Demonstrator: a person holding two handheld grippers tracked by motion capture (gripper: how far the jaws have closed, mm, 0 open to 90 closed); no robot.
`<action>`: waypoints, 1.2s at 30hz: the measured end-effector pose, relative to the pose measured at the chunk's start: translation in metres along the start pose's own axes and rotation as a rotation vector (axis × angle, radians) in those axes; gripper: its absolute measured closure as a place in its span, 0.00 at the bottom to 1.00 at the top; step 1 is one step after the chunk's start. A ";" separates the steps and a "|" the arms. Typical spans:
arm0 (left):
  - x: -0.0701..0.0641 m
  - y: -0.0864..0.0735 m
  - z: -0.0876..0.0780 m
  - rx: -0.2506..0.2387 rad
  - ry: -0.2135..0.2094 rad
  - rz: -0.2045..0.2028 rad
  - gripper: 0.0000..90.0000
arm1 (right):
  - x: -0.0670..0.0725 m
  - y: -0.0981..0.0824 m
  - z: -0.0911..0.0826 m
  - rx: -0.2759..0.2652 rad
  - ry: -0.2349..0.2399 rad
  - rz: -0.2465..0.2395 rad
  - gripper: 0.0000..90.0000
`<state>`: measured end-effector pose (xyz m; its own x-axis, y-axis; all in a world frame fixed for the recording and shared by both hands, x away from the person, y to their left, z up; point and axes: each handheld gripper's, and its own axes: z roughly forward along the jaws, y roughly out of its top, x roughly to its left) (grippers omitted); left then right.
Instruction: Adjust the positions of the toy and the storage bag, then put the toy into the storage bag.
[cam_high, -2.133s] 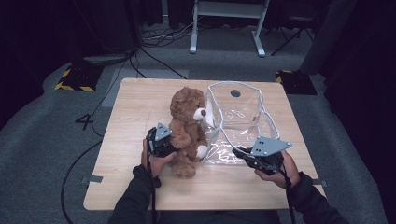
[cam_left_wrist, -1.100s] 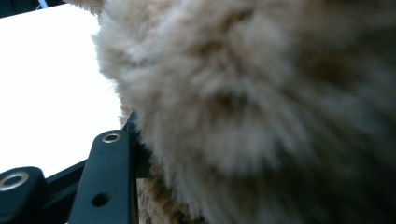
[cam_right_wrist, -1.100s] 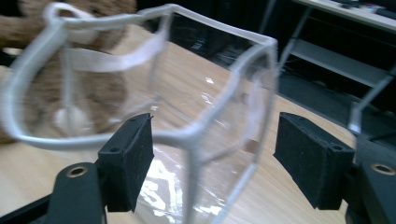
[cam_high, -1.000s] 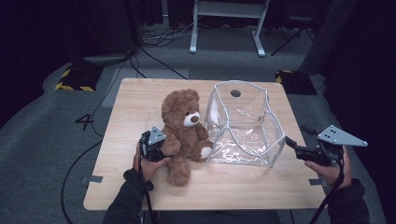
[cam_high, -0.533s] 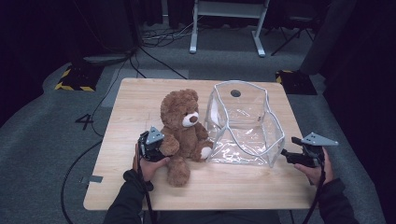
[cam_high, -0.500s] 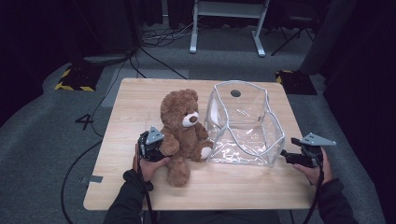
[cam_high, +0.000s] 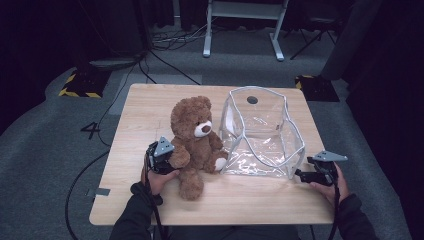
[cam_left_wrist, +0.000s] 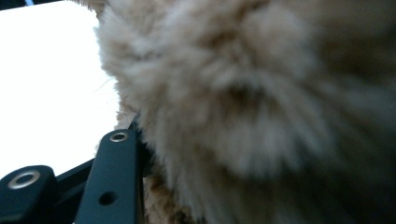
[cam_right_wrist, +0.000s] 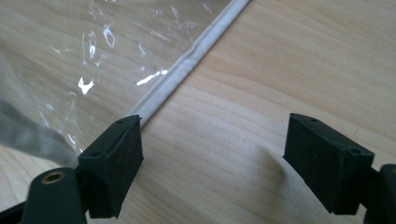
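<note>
1. Left claw (cam_high: 170, 161) clenched on fluffy brown teddy bear (cam_high: 195, 137), seated mid-bench; jaws lately closing.
2. Right claw (cam_high: 300, 175) released beside clear plastic zip bag (cam_high: 262, 135), jaws lately widening.
3. Pale wooden bench (cam_high: 150, 110); grey carpet floor (cam_high: 50, 150) marked "4" (cam_high: 92, 130).

Bear (cam_high: 194, 137): shaggy brown plush. Bag (cam_high: 262, 135): clear glossy plastic, creased, grey trim, perhaps cloth. Table (cam_high: 140, 107): pale matt wood. Pads (cam_right_wrist: 116, 158): matt black.
</note>
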<state>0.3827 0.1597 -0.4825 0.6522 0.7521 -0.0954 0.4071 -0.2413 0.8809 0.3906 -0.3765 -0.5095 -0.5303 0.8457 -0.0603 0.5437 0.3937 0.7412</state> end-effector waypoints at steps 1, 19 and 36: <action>0.001 -0.001 -0.001 -0.002 -0.006 -0.004 0.58 | 0.000 -0.002 0.000 0.006 -0.001 0.003 0.21; 0.000 -0.002 -0.005 -0.007 0.005 0.011 0.63 | -0.002 -0.004 0.001 0.003 0.013 0.046 0.19; -0.020 0.011 -0.018 -0.074 0.098 0.074 0.74 | -0.002 -0.004 0.001 0.003 0.013 0.046 0.19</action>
<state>0.3627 0.1532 -0.4625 0.6118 0.7909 0.0133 0.3094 -0.2547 0.9162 0.3902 -0.3789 -0.5133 -0.5133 0.8580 -0.0174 0.5697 0.3558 0.7408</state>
